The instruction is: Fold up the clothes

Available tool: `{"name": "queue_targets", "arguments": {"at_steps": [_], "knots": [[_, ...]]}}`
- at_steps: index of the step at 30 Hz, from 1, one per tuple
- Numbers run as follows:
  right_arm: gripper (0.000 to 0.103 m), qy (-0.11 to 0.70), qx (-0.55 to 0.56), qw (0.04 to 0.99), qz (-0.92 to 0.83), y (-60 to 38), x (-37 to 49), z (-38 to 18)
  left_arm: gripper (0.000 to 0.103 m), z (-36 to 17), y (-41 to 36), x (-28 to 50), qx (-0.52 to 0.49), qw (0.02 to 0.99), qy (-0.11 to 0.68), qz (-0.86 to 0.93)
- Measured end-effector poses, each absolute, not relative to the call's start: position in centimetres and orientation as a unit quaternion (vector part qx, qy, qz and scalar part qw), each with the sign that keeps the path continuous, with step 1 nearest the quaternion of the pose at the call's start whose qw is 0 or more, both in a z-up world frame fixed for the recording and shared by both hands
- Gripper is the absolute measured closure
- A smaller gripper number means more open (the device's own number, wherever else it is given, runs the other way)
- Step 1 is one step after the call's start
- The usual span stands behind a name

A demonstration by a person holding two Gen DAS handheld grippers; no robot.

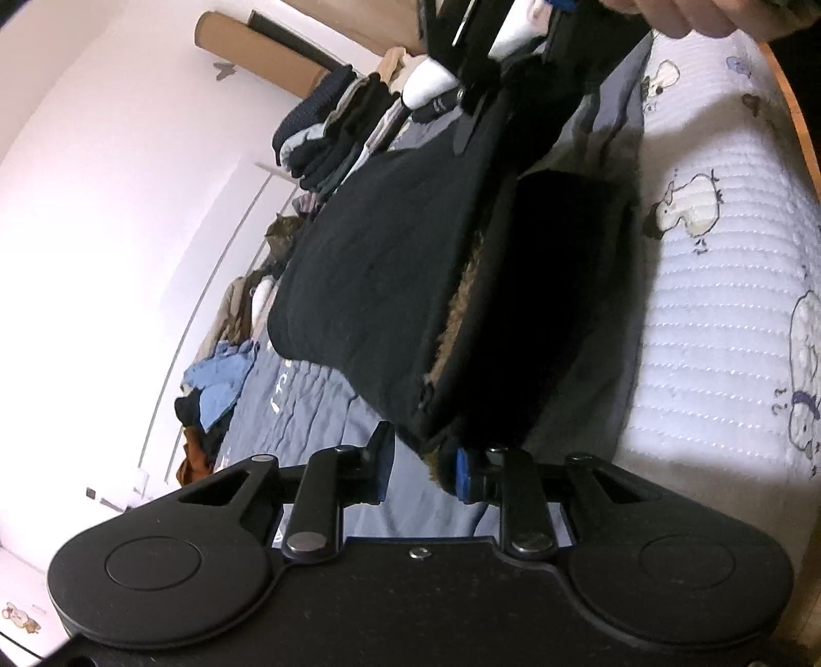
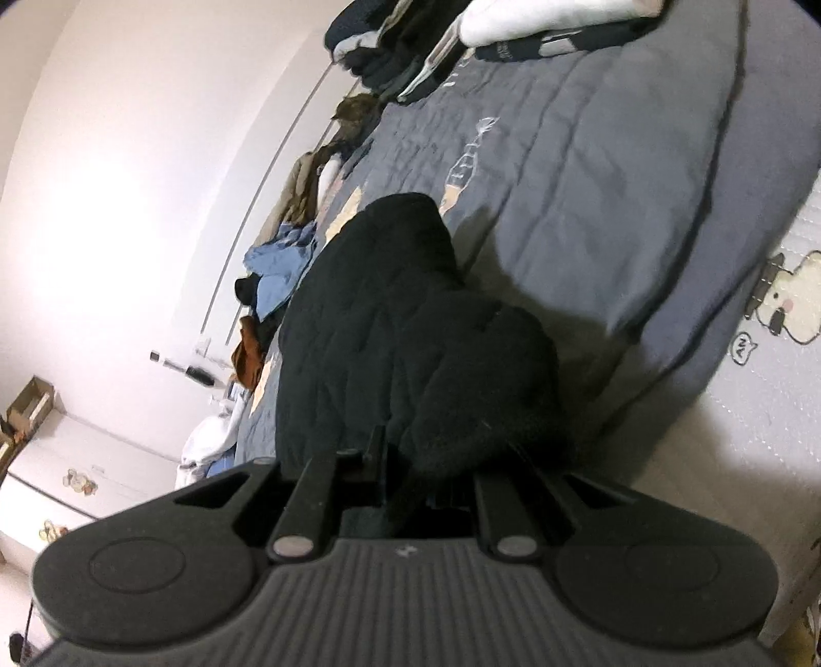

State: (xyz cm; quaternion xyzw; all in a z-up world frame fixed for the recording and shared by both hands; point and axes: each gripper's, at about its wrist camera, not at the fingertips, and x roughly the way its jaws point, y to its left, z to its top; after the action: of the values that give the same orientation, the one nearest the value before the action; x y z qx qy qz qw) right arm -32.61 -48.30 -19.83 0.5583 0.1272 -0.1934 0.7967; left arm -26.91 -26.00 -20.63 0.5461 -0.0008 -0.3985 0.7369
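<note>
A black garment [image 1: 390, 277] with brown fleece lining [image 1: 462, 308] hangs stretched over the bed in the left wrist view. Its near corner sits between the fingers of my left gripper [image 1: 423, 469], close to the blue pad [image 1: 464, 474]. A gap of bedspread shows beside the other finger, so the gripper stands open. At the top, a hand [image 1: 692, 18] holds my right gripper [image 1: 477, 66], shut on the garment's far end. In the right wrist view the black garment [image 2: 390, 333] bunches up and covers the tips of the right gripper [image 2: 426, 477].
A grey-blue bedspread [image 2: 590, 179] lies over a white quilted cover with cartoon bears [image 1: 718, 308]. Stacks of folded clothes [image 1: 338, 118] line the far end. A loose pile with a blue shirt [image 2: 277, 277] lies along the wall side. A white cabinet [image 2: 77, 462] stands beyond.
</note>
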Motion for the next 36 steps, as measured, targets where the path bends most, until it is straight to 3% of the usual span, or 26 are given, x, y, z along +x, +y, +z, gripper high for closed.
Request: {"name": "queue_targets", "arguments": {"at_steps": [2, 6, 8, 10, 11, 12, 18, 20, 23, 26, 30, 36], "knots": [[0.09, 0.134, 0.557, 0.798, -0.188, -48.1, -32.4, -19.8, 0.071, -20.6, -26.0, -27.7, 0.55, 0.731, -0.016, -0.402], [0.09, 0.149, 0.547, 0.805, -0.177, -47.4, -31.9, -19.6, 0.056, -21.1, -26.2, -29.4, 0.557, 0.719, -0.056, -0.412], [0.09, 0.156, 0.537, 0.811, -0.17, -46.9, -31.6, -19.4, 0.056, -21.3, -26.9, -29.4, 0.561, 0.721, -0.07, -0.401], [0.089, 0.165, 0.522, 0.821, -0.164, -46.1, -31.3, -19.2, 0.067, -21.5, -27.5, -29.0, 0.563, 0.728, -0.073, -0.386], [0.089, 0.169, 0.516, 0.824, -0.162, -45.9, -31.2, -19.1, 0.081, -21.3, -27.6, -28.3, 0.562, 0.733, -0.056, -0.379], [0.089, 0.173, 0.512, 0.826, -0.161, -45.8, -31.2, -19.1, 0.086, -21.1, -27.7, -27.7, 0.56, 0.734, -0.037, -0.381], [0.088, 0.221, 0.514, 0.81, -0.176, -46.5, -30.2, -20.9, 0.088, -22.7, -28.1, -27.5, 0.571, 0.715, 0.009, -0.402], [0.084, 0.237, 0.518, 0.803, -0.175, -46.6, -29.9, -21.3, 0.084, -22.8, -28.3, -27.1, 0.562, 0.718, 0.033, -0.41], [0.075, 0.252, 0.51, 0.808, -0.153, -46.4, -30.2, -20.5, 0.07, -21.7, -28.1, -27.1, 0.532, 0.728, 0.056, -0.429], [0.07, 0.275, 0.499, 0.81, -0.136, -46.2, -31.2, -19.1, 0.07, -20.9, -27.2, -27.3, 0.514, 0.73, 0.068, -0.445], [0.069, 0.284, 0.516, 0.804, -0.086, -46.2, -33.3, -16.9, 0.07, -21.2, -27.3, -27.3, 0.515, 0.727, 0.085, -0.446], [0.063, 0.222, 0.453, 0.859, -0.085, -47.5, -35.8, -10.8, 0.066, -20.3, -26.7, -26.8, 0.474, 0.727, 0.14, -0.476]]}}
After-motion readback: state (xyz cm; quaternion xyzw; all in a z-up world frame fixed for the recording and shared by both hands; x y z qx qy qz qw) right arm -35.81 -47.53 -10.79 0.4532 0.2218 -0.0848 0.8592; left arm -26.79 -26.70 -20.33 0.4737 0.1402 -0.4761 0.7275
